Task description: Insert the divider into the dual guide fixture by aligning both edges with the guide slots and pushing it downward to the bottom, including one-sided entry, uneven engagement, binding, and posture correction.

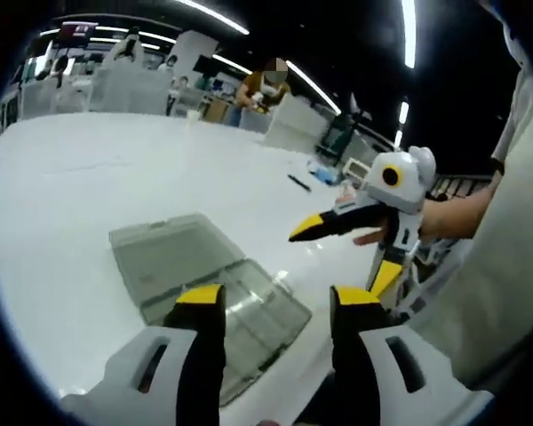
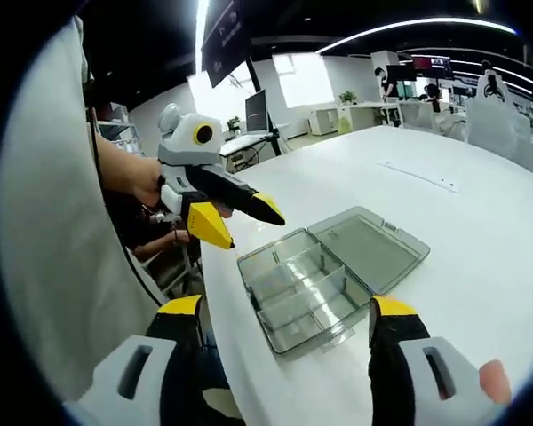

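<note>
Both grippers hung above the desk (image 2: 480, 231) with fingers spread and nothing between them: left gripper (image 1: 277, 306), right gripper (image 2: 287, 315). The clear compartment box (image 2: 324, 275) lay open near the desk edge, lid flat beside the tray, apart from both. Could not pick out a loose divider; the panels standing in the tray looked seated already, uncertain. Judgement: steady the tray wall with one gripper, pinch the divider at its top-centre, keep it upright, start both edges in their slots together.
</note>
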